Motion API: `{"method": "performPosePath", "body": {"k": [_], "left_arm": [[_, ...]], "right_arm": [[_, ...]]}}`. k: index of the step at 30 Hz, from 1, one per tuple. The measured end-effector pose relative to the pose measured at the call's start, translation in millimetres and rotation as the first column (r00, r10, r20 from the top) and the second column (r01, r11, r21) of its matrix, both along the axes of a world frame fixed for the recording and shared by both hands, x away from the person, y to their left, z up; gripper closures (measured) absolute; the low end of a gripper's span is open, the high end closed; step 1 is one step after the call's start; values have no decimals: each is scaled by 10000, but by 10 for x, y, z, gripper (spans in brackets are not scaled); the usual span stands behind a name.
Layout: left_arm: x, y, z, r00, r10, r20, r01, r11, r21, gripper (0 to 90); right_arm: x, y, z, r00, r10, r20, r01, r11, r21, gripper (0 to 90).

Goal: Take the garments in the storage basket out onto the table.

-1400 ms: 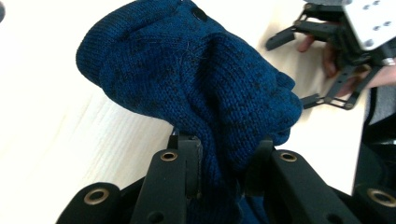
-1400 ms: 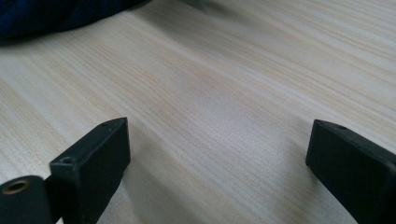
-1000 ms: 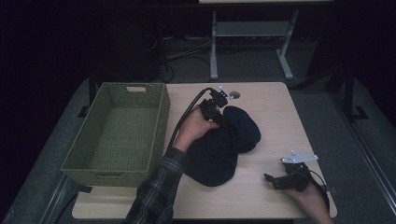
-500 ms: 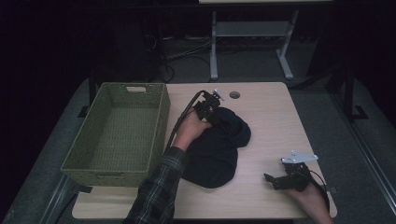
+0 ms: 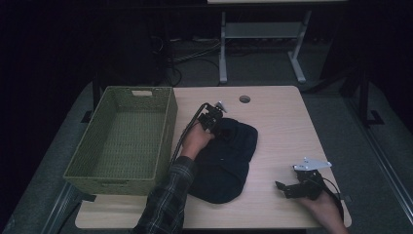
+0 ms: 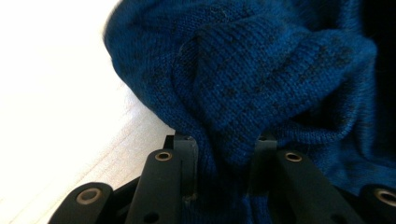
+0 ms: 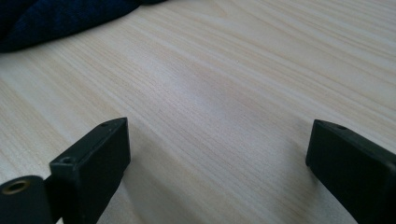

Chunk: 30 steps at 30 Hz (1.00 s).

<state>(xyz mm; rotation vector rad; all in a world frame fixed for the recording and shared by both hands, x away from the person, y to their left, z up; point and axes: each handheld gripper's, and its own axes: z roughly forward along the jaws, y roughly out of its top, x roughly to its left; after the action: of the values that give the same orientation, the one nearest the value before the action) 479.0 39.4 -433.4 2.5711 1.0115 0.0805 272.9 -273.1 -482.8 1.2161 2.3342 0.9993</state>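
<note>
A dark blue knit garment (image 5: 226,161) lies in a heap on the middle of the wooden table (image 5: 287,122). My left gripper (image 5: 216,122) is at the garment's far left end, low over the table. In the left gripper view a fold of the knit (image 6: 261,70) is pinched between the jaws of my left gripper (image 6: 224,140), which have just been opening slightly with the fold still between them. My right gripper (image 5: 283,187) rests at the front right of the table, apart from the garment. Its jaws (image 7: 217,144) stand wide open over bare wood.
A green woven basket (image 5: 165,126) stands on the table's left side, its inside bare. A small round hole (image 5: 245,99) sits near the table's far edge. The garment's edge (image 7: 56,21) shows beyond the right gripper. Dark floor and a desk frame lie behind.
My left gripper has come down toward the table with the garment's end, and the raised bunch of cloth has sunk and spread flatter. The right gripper has stayed where it was.
</note>
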Motion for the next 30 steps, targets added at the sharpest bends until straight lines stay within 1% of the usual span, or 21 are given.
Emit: {"method": "performPosePath", "body": {"k": [4, 5, 6, 9, 10, 11, 14, 16, 18, 20, 21, 23, 24, 25, 26, 27, 30], "left_arm": [[6, -1, -28, 9999, 128, 32, -128, 9999, 54, 689], [6, -3, -22, 9999, 102, 72, -103, 9999, 126, 662], [7, -2, -16, 9999, 110, 106, -112, 9998, 189, 615], [16, 34, 15, 9998, 212, -51, -211, 9996, 207, 414], [14, 55, 37, 9998, 199, -76, -197, 9995, 233, 374], [8, 67, 52, 9998, 201, -68, -199, 9996, 200, 314], [-23, 130, 155, 9997, 237, 81, -238, 9997, 59, 197], [-53, 161, 229, 9996, 178, 197, -180, 9998, 114, 177], [-108, 174, 311, 9991, 204, 361, -204, 9998, -16, 177], [-174, 183, 397, 9985, 144, 532, -143, 9999, -28, 178], [-209, 191, 438, 9982, 106, 588, -103, 9999, -55, 192], [-283, 206, 512, 9981, 157, 588, -139, 9994, -312, 265], [-321, 222, 548, 9985, 7, 543, 12, 9994, -346, 350], [-363, 227, 575, 9986, -25, 531, 47, 9991, -418, 437], [-408, 231, 595, 9984, -68, 564, 95, 9988, -471, 488], [-455, 233, 606, 9984, -133, 545, 162, 9985, -530, 574], [-594, 242, 605, 9977, -415, 529, 444, 9976, -538, 758]], "right_arm": [[0, 0, 0, 10000, -4, -4, 4, 10000, 2, 60], [0, 0, 0, 10000, -2, -3, 2, 10000, 1, 60], [0, 0, 0, 10000, 0, -1, 0, 10000, 1, 60], [0, 0, 0, 10000, -5, -6, 5, 10000, 1, 60], [0, 0, 0, 10000, 1, 0, -1, 10000, -1, 60], [0, 0, 0, 10000, -3, -3, 3, 10000, 0, 60], [-1, 1, 1, 10000, 0, -14, 1, 10000, 23, 59], [0, 0, 0, 10000, 8, -7, -8, 10000, 3, 60], [-2, 2, 1, 10000, -4, -18, 4, 10000, 28, 60], [-1, 2, 1, 10000, -6, -11, 6, 10000, 22, 60], [-1, 2, 1, 10000, -4, -12, 5, 10000, 24, 60], [-2, 2, 1, 10000, -9, -20, 9, 10000, 28, 59], [-1, 1, 1, 10000, -4, -10, 4, 10000, 21, 60], [-1, 1, 0, 10000, 9, -8, -9, 10000, 11, 60], [-2, 2, 1, 10000, 1, -17, -1, 10000, 32, 60], [0, 0, 0, 10000, -1, 2, 1, 10000, -4, 60], [0, 0, 0, 10000, 0, 1, 0, 10000, -4, 60]]}}
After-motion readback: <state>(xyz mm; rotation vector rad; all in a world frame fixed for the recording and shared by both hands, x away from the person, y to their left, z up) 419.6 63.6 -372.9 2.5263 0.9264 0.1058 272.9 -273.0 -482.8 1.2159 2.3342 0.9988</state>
